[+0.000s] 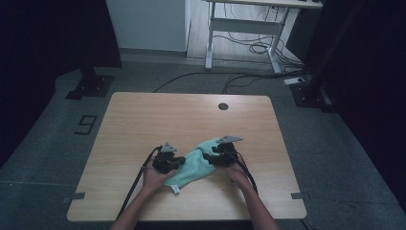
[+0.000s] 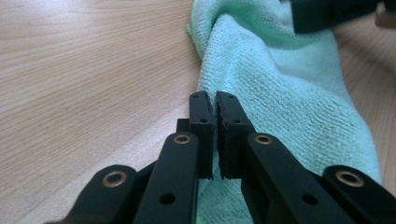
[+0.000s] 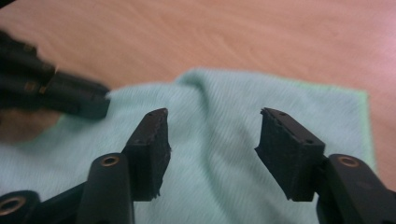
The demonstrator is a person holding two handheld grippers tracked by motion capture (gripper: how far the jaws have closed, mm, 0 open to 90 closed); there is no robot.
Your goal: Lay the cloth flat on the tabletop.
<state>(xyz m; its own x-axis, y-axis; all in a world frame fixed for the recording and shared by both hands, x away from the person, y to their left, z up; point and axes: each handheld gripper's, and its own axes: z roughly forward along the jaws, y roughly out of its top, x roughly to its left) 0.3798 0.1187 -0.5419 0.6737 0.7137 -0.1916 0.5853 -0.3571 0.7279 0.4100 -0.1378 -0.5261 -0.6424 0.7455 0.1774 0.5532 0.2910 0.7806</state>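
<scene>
Left gripper: jaws pressed together, no fold visibly pinched; right gripper: jaws wide apart over the green cloth lying between both, which looks light, limp, non-slip, best pinched at an edge.

A light wooden table with rounded corners stands on a grey carpeted floor. Near the middle of the table's far edge sits a small round dark cable hole. Beyond the table's far right corner stands a white desk frame, with black cables looped on the floor beneath it and trailing toward the table. A dark stand base rests on the floor beyond the far left corner, and another beyond the far right corner. A dark mark shaped like a numeral lies on the floor off the table's left edge. Grey tape strips mark the floor by both near corners.
</scene>
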